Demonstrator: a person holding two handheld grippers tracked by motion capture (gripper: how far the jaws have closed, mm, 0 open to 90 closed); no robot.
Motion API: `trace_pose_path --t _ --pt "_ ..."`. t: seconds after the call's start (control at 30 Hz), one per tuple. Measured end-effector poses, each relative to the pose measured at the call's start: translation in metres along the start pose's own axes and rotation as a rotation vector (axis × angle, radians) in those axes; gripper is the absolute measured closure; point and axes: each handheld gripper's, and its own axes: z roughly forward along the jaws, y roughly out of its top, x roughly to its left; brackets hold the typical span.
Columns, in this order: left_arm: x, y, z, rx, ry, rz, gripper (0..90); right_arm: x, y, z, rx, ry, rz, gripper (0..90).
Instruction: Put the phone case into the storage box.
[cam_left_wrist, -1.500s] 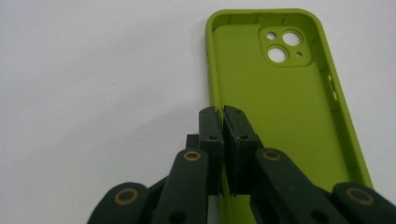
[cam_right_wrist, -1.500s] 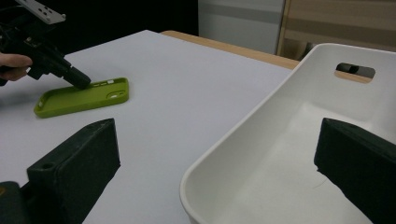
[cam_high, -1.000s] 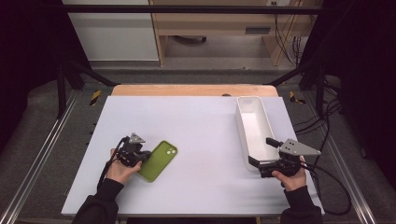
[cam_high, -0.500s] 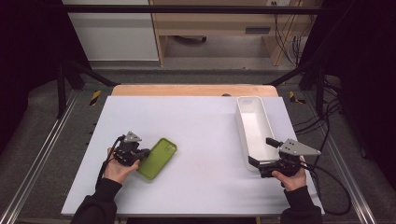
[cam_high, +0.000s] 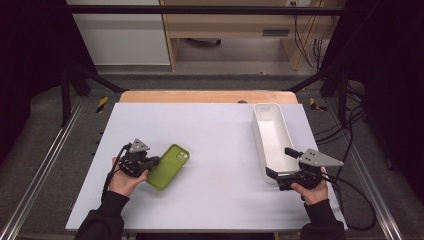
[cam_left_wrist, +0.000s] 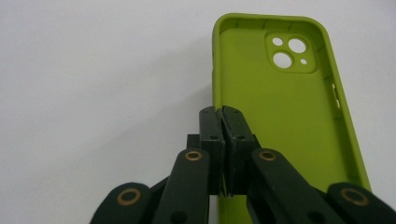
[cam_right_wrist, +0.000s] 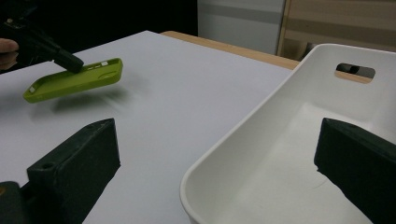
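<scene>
A lime-green phone case (cam_high: 171, 165) is over the white table at the left, inside facing up (cam_left_wrist: 285, 116). My left gripper (cam_high: 154, 161) is shut on its long side edge (cam_left_wrist: 222, 116). In the right gripper view the case (cam_right_wrist: 74, 79) hangs a little above the table with a shadow under it, held by the left gripper (cam_right_wrist: 65, 60). My right gripper (cam_high: 277, 161) stands open at the near end of a white bin (cam_high: 256, 127), one jaw outside its wall and one over its inside (cam_right_wrist: 219, 135). The bin (cam_right_wrist: 261, 126) holds nothing that I can see.
The white table top (cam_high: 220, 135) spreads between the two hands. A wooden strip (cam_high: 200, 96) runs along the table's far edge. Metal rails (cam_high: 50, 165) flank both sides, and cables (cam_high: 355, 195) trail from the right gripper.
The left hand and the green case have shifted only slightly. The right gripper has stayed in place at the bin's near end.
</scene>
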Motion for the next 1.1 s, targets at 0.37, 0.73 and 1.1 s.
trace_pose_path --t 0.37,0.73,1.1 --pt "-0.005 0.006 -0.010 -0.043 0.002 0.015 88.2 0.000 0.000 -0.001 -0.003 -0.001 0.000 0.6" --pt "-0.013 0.012 -0.019 -0.080 -0.001 0.036 88.2 -0.001 0.001 -0.002 -0.006 0.001 0.004 0.6" --pt "-0.025 0.018 -0.022 -0.097 -0.015 0.067 88.2 0.000 0.002 -0.003 -0.013 0.004 0.006 0.6"
